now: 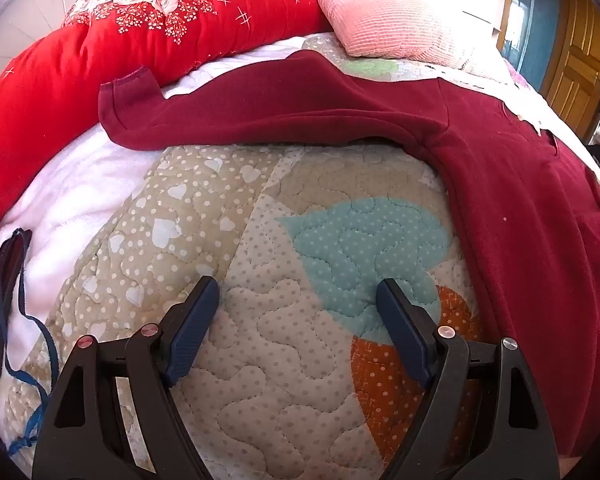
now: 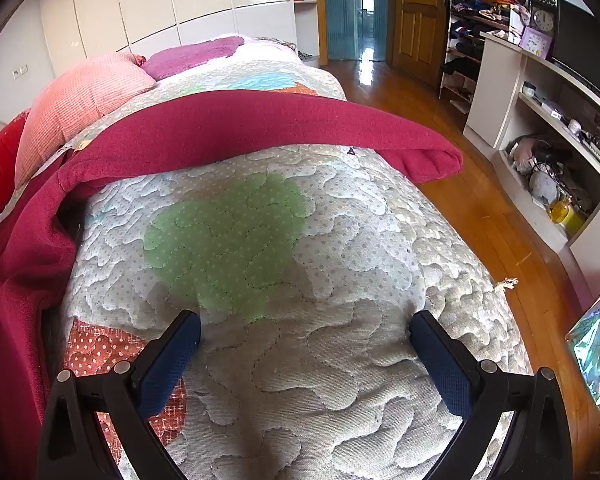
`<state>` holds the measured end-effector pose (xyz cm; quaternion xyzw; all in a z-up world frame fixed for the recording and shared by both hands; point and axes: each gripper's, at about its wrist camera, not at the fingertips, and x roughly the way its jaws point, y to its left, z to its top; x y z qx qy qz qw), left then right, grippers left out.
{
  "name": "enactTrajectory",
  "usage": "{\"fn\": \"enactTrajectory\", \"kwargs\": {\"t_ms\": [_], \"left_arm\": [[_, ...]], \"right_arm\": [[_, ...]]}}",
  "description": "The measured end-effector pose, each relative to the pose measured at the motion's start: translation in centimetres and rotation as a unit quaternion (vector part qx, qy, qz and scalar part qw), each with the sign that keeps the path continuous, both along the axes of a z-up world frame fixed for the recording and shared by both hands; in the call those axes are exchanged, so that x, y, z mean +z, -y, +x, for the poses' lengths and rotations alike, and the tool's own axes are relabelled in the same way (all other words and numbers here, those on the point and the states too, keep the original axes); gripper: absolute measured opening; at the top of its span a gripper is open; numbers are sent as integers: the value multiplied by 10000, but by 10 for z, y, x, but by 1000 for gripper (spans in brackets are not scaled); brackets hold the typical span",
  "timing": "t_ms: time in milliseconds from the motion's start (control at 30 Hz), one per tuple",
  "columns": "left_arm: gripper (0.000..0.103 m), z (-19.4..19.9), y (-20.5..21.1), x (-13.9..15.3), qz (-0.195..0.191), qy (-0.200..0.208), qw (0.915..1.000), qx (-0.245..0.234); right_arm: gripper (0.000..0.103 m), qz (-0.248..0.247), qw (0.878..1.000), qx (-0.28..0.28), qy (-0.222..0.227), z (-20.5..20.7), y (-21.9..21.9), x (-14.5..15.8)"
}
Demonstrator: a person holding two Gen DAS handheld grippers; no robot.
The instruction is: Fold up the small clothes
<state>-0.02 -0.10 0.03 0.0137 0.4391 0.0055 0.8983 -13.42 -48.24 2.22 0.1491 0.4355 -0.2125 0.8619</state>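
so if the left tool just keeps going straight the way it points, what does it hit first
Probably the quilt: the open left tool hangs over bare patchwork, angled down toward it. If it skims above that, the next thing ahead is the maroon sweater's sleeve lying across the bed. Depth is hard to judge through the fisheye.

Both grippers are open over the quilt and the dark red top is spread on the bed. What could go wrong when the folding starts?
1. The right sleeve ends near the bed's edge above the floor; a loose pull could drag it off.
2. The fingers may pinch the quilt together with the top.
3. The strap lies beside the left gripper and might snag. The right gripper has no such clutter nearby.
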Motion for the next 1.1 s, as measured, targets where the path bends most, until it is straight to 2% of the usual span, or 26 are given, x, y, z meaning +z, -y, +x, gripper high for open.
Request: {"fn": "enactTrajectory", "kwargs": {"t_ms": [133, 200, 600, 700, 833, 1000, 1100], "left_arm": [[82, -1, 4, 0, 11, 3, 10000, -1], [82, 0, -1, 0, -107, -12, 9999, 0], [82, -1, 3, 0, -3, -4, 10000, 25], [82, 2, 1, 3, -36, -162, 9999, 23], [82, -8, -4, 17, -292, -347, 9987, 243], [82, -39, 9, 50, -270, 54, 9996, 111], [82, -55, 18, 67, -319, 185, 9993, -90]], "right_arm": [[103, -1, 10000, 0, 0, 0, 0, 0], [103, -2, 10000, 0, 0, 0, 0, 0], [103, -9, 10000, 3, -4, 0, -1, 0], [103, -9, 10000, 3, -4, 0, -1, 0], [103, -58, 10000, 2, -34, 1, -2, 0], [103, -23, 9999, 1, -157, 0, -7, 4], [103, 9, 9999, 83, -107, -9, -19, 18]]}}
